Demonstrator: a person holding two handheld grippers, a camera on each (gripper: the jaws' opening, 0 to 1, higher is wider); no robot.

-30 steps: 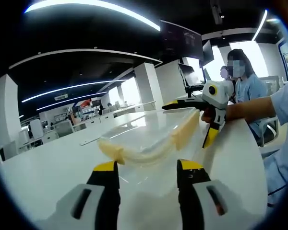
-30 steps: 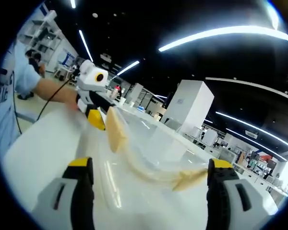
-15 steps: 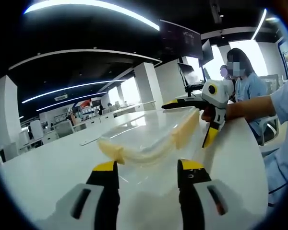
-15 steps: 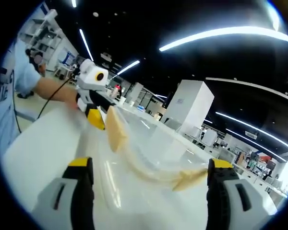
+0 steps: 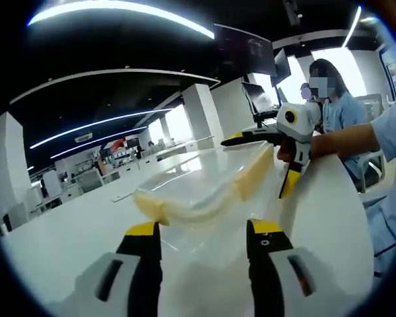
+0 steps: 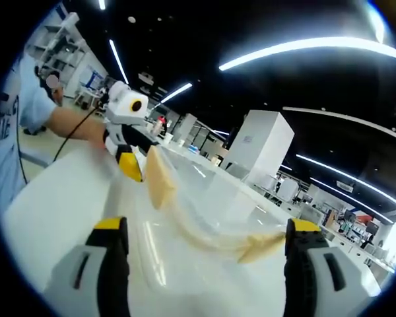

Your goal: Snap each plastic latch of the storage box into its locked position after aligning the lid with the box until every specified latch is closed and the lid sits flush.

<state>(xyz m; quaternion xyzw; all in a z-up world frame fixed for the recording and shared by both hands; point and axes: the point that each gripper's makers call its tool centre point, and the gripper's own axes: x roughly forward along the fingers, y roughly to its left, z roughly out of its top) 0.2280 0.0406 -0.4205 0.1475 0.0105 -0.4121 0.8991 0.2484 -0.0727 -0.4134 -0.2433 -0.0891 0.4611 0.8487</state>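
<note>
Clearly, in the left gripper view the open, empty left gripper (image 5: pixel 201 231) faces the clear storage box (image 5: pixel 204 191) on the white bench (image 5: pixel 66 231), a cream latch (image 5: pixel 256 173) beside the right gripper (image 5: pixel 287 155). It looks light, thin-walled, slippery: press latches only.

From the right gripper view, the wide-open right gripper (image 6: pixel 208 234) frames the far latch (image 6: pixel 261 246).

— What do we see changed around the storage box (image 5: pixel 204 198)?
— Very little. In the left gripper view the whole scene has tipped slightly, so our camera moved, not the box.
— And the right gripper (image 5: pixel 277 148) beyond it?
— It sits a touch higher against the box's far latch (image 5: pixel 254 175).
</note>
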